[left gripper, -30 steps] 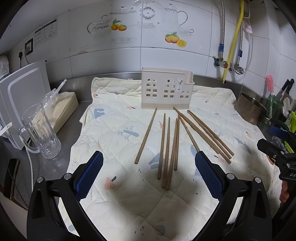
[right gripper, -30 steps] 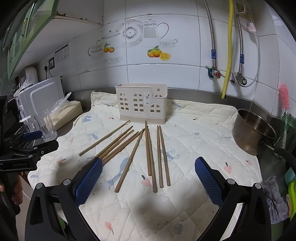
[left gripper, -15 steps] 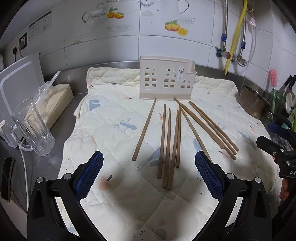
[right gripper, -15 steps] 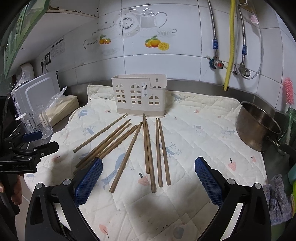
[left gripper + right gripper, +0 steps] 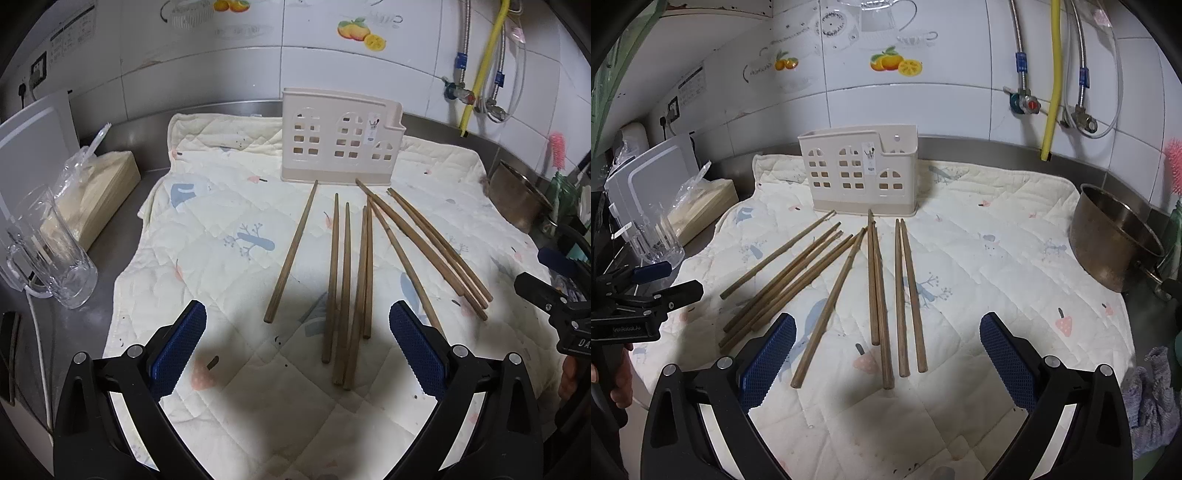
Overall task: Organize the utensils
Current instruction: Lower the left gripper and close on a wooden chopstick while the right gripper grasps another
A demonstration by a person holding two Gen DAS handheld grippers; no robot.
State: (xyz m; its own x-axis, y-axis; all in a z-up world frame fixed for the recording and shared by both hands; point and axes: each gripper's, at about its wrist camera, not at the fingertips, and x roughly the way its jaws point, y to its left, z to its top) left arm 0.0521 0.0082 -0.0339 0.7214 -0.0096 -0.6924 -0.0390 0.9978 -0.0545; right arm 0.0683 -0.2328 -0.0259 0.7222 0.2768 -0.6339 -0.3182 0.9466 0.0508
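Utensil sorting not yet begun: holder unfilled as far as visible.
Quilted mat [image 5: 207,236] beneath both jaw pairs; slotted holder [image 5: 858,177] far ahead; chopsticks [image 5: 875,291] loose ahead of left gripper [image 5: 297,347] and right gripper [image 5: 886,354], jaws spread wide, gripping nothing.

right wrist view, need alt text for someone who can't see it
Ten wooden chopsticks lie loosely fanned on a quilted cloth, in front of a cream utensil holder with window-shaped cutouts. The open right claw hovers near their closer ends, empty; a metal pot sits at the right and a glass mug at the left.
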